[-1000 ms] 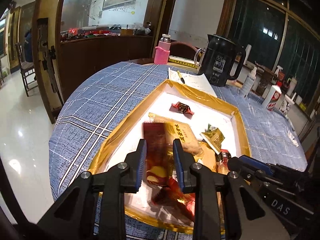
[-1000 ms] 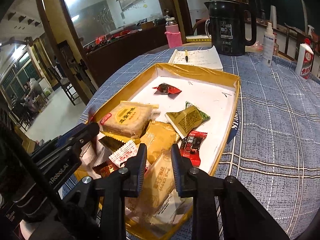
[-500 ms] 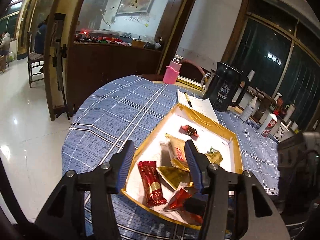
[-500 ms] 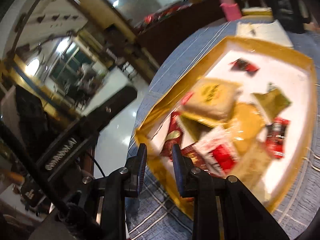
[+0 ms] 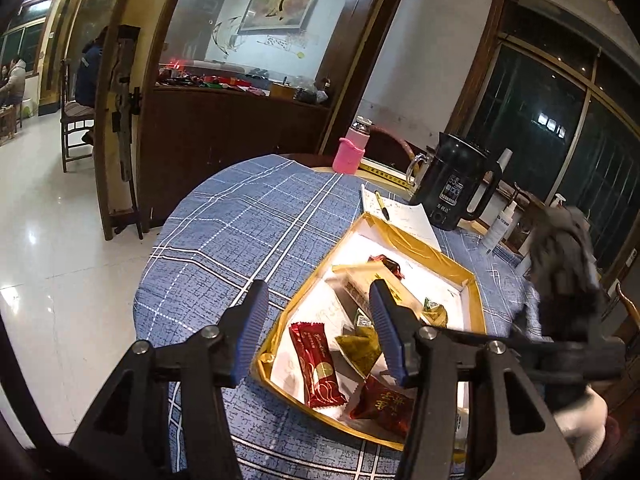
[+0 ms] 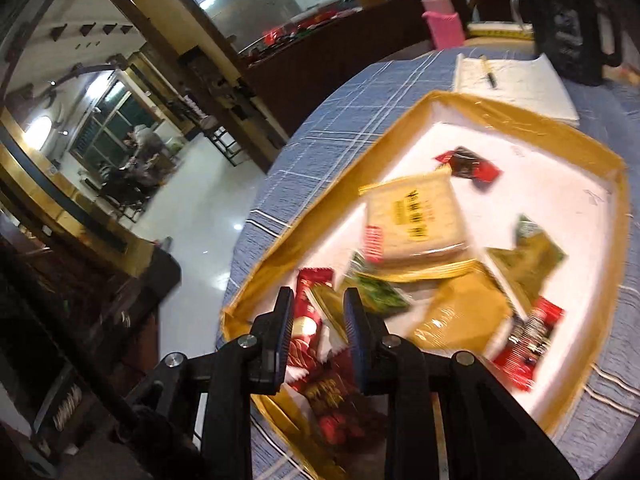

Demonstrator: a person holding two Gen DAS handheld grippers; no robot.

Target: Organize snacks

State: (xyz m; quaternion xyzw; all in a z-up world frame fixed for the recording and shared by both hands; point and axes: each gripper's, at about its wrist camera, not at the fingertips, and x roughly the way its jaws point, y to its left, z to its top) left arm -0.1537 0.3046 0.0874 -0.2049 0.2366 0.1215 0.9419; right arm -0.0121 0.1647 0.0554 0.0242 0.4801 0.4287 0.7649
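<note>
A round tabletop (image 5: 248, 216) covered in a blue checked cloth stands in a dim room with a glossy white tiled floor (image 5: 44, 240), dark wooden cabinets along the far wall and dark windows on the right. At the far side of the tabletop stand a pink bottle (image 5: 350, 148), a black kettle (image 5: 454, 192) and a white notepad (image 5: 404, 218) with a pen (image 5: 383, 210) lying on it.

A shallow gold-rimmed tray (image 5: 434, 252) with a white floor sits right of centre on the cloth and holds the snacks. In its near left corner lies a long dark red bar (image 5: 318, 364); just right of it are a gold-green packet (image 5: 360, 346) and a red pouch with gold lettering (image 5: 382, 404). Farther in lie a pale square cake packet (image 6: 416, 214) and, beyond it, a small dark red candy (image 6: 468, 164). Toward the right edge lie a large golden packet (image 6: 460, 312) and a red and black wrapper (image 6: 528, 340).

The left hand-held gripper (image 5: 316, 324) hangs above the tray's near left rim, jaws spread wide and holding nothing. The right hand-held gripper (image 6: 318, 320) hovers over the near corner, jaws parted by a narrower gap, nothing visibly between them.

The right wrist view is motion-blurred, so wrapper print is unreadable. A dark blurred shape at the left view's right edge cannot be identified.
</note>
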